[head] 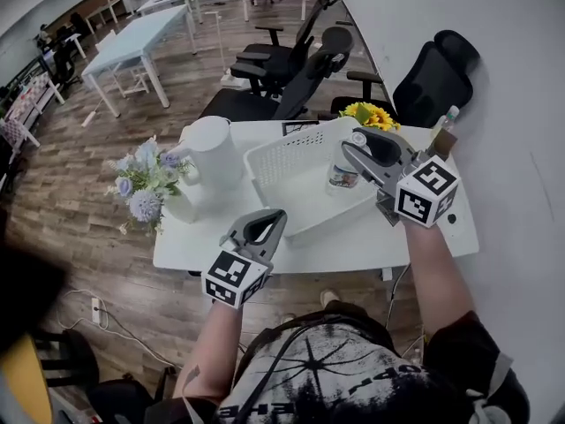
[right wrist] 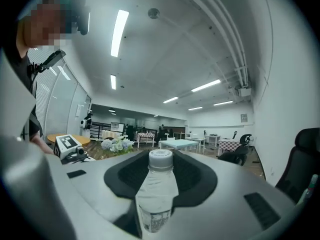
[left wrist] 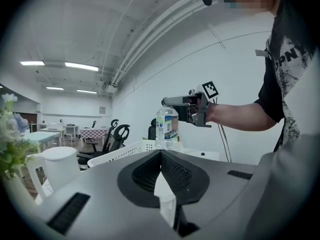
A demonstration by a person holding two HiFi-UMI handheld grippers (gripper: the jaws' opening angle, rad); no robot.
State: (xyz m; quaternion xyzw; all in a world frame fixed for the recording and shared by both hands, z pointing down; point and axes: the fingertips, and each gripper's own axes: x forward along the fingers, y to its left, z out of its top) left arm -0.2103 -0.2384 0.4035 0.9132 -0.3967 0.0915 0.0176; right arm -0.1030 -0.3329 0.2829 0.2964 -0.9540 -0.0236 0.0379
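Right gripper [head: 351, 151]: fingers clamped on water bottle [right wrist: 157, 184] (cap past fingertips), white basket [head: 281, 160] beneath. Left gripper [head: 272, 219]: fingers together.

Nothing legible: bottle label [left wrist: 167, 126] and shirt print [left wrist: 290, 59] too blurred.

Two bottles [head: 342, 177] [head: 445, 132], one basket [head: 291, 159], one jug [head: 213, 153]

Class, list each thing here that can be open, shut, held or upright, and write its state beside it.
Left gripper: jaws together.
Right gripper: shut on the water bottle.
Water bottle: cap on, upright, gripped near its top, over the basket.
Basket: open-topped, right way up on the table.
Jug: upright, lid on.
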